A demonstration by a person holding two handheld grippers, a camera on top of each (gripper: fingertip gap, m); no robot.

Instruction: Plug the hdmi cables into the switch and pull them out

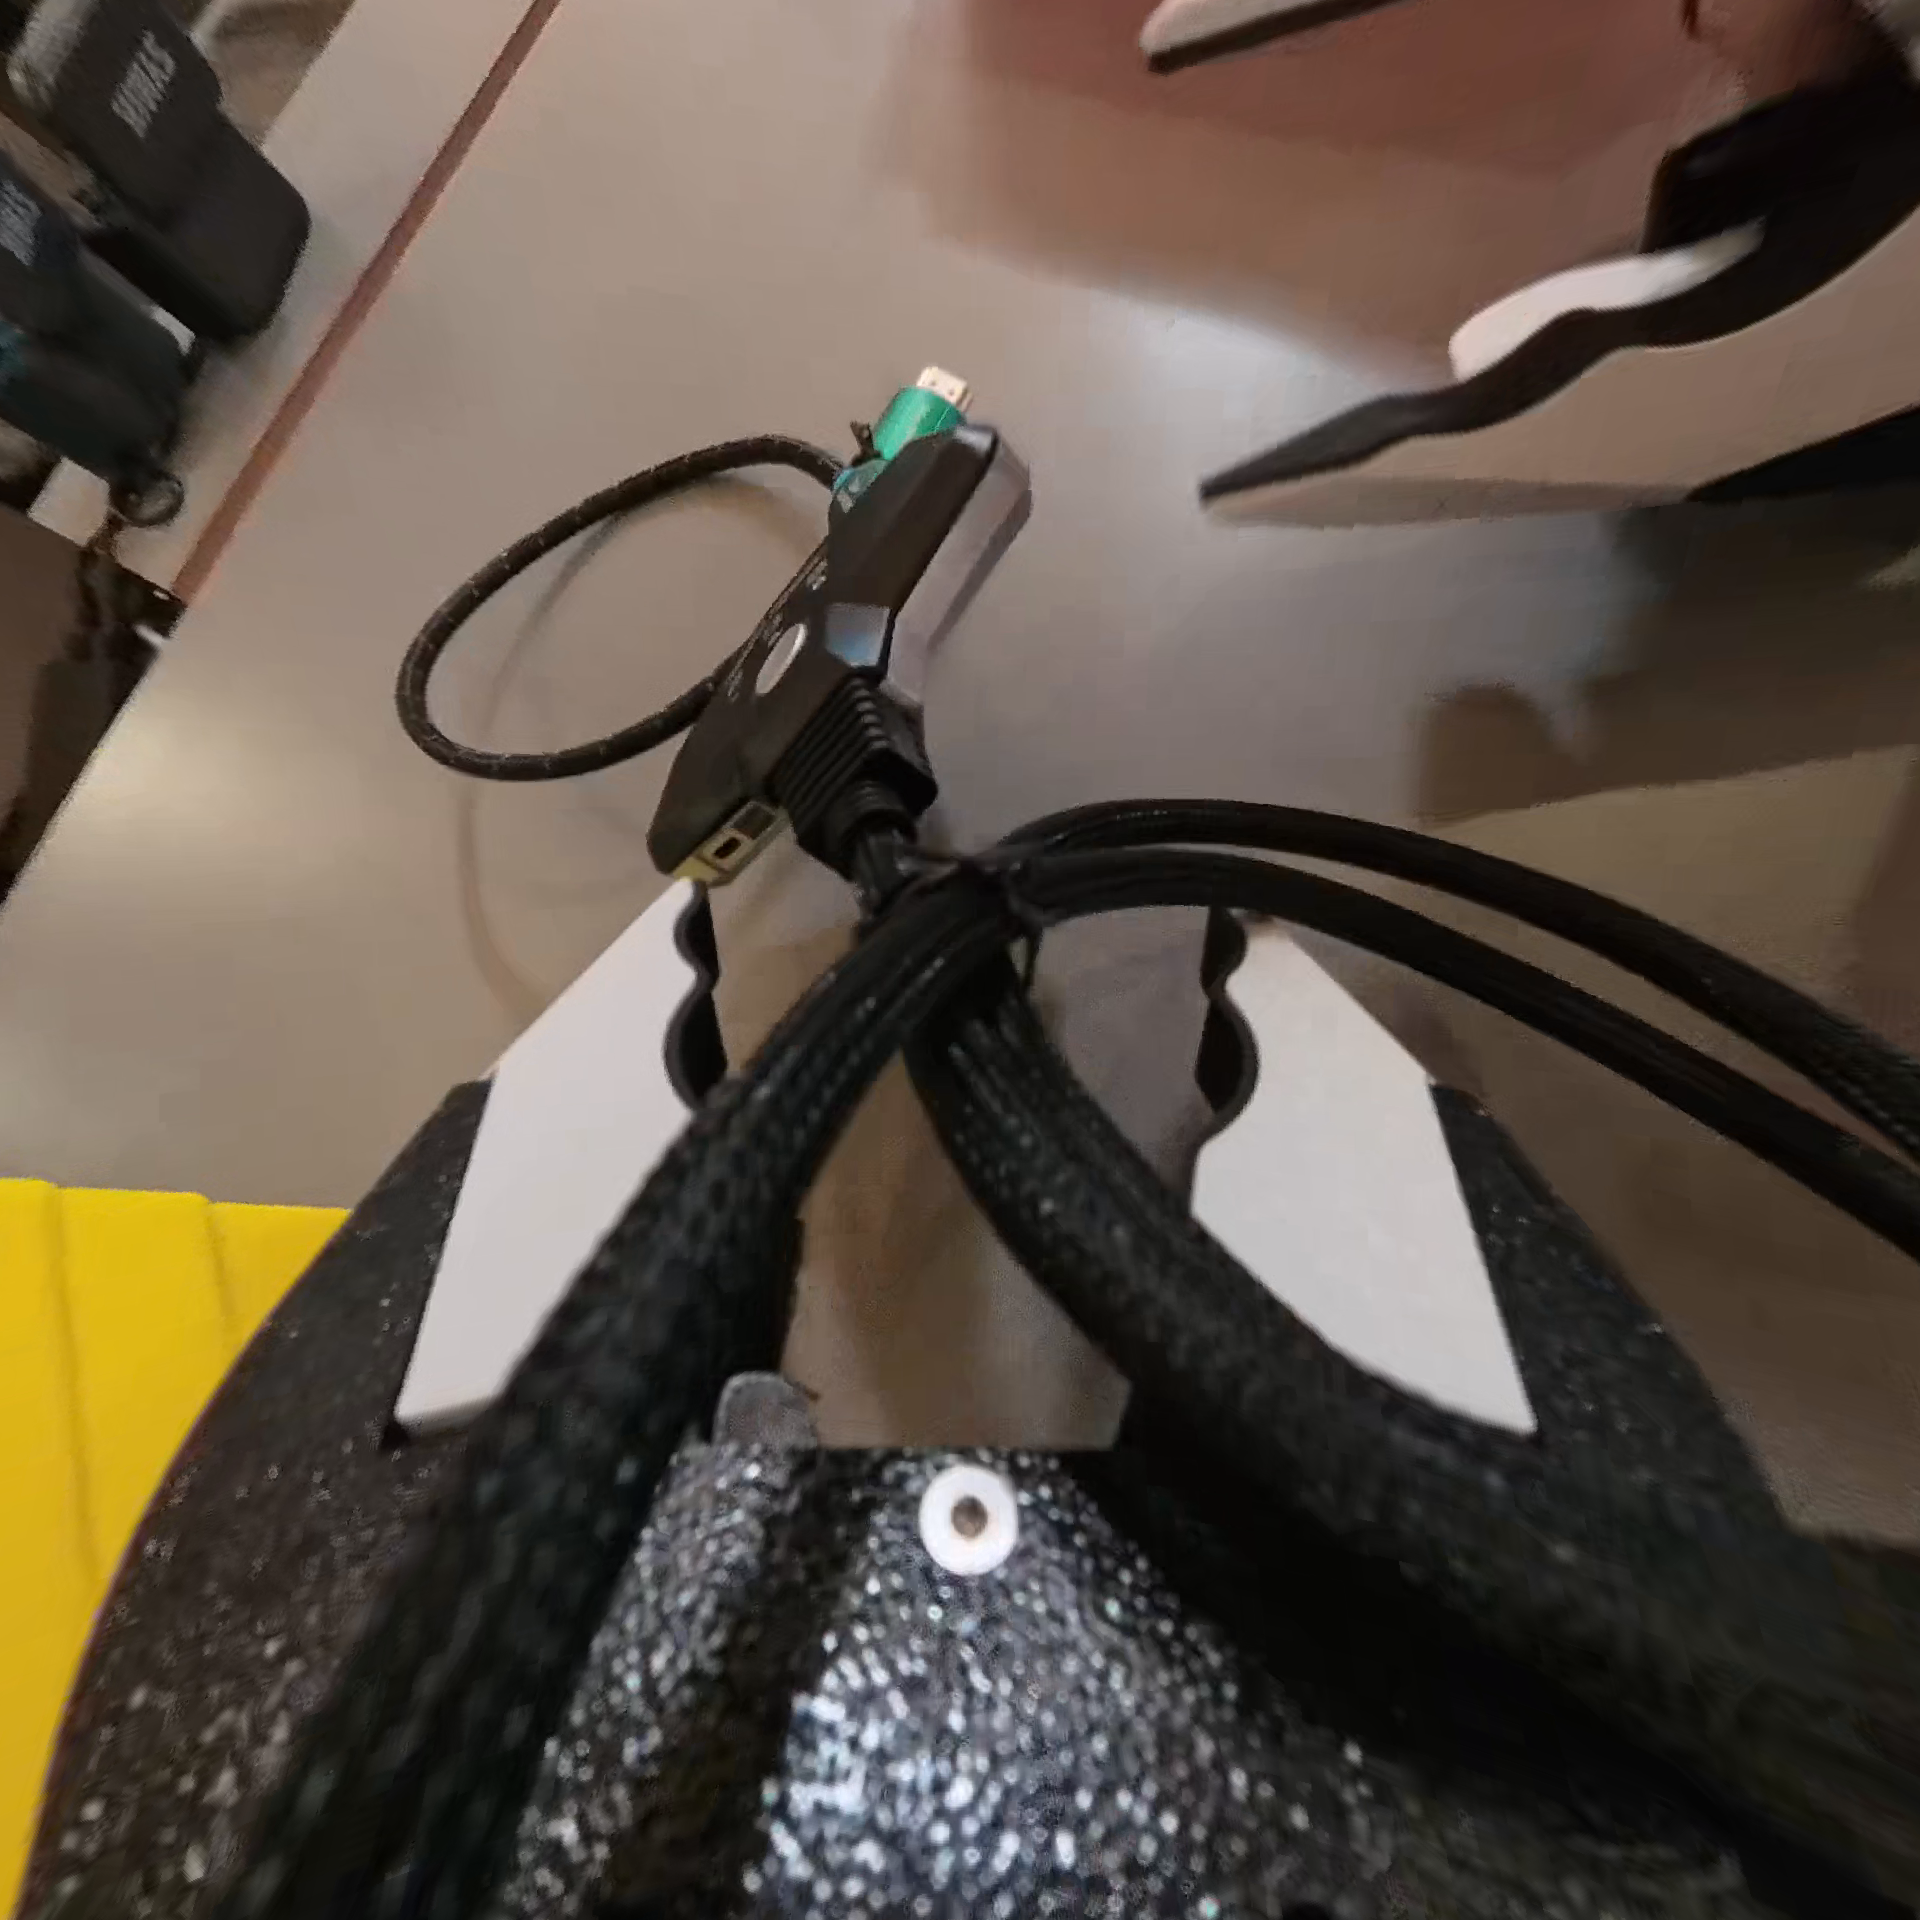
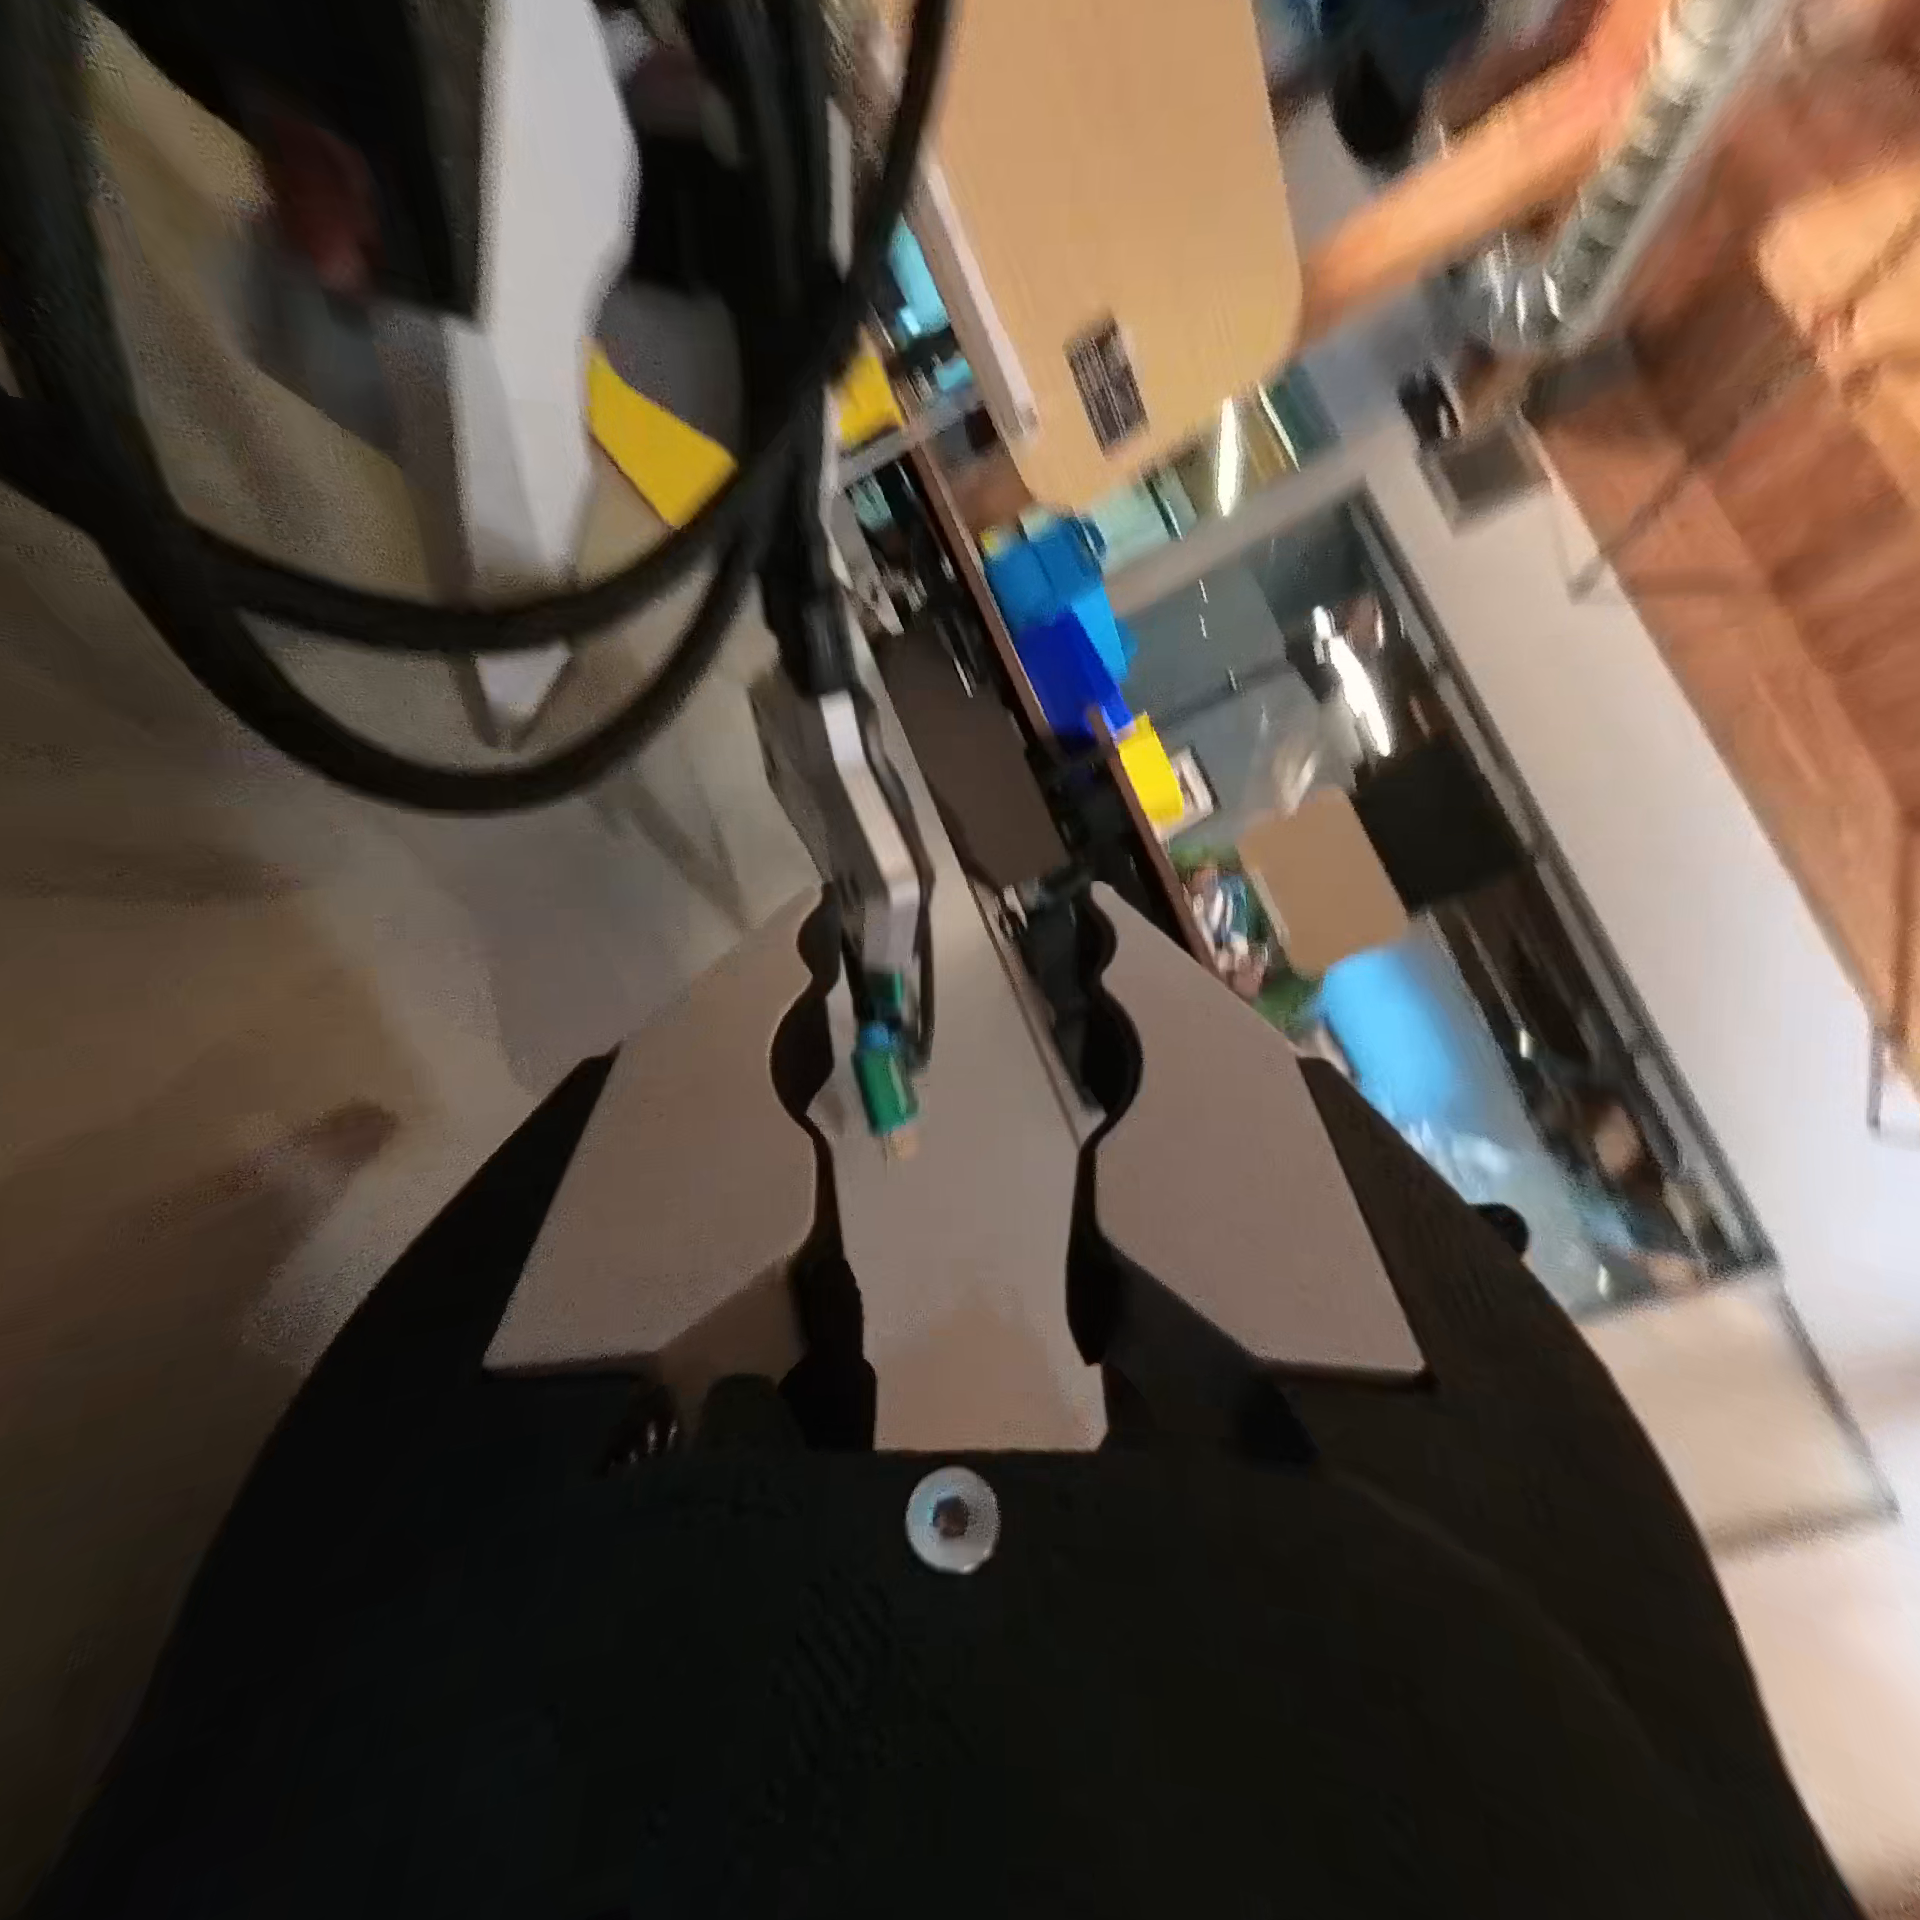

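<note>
Cables are draping between the gaping left claw at frame centre, one plugged into the switch; the right claw is gaping, empty.

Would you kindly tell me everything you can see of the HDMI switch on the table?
The HDMI switch is a small, flat black box with silvery-grey sides and a pale round button on top. It lies on the grey table, just beyond the open left gripper. A ribbed black HDMI plug sits in its near end beside an empty port. From its far end a thin braided pigtail loops round to a green-bodied connector resting there.
</note>
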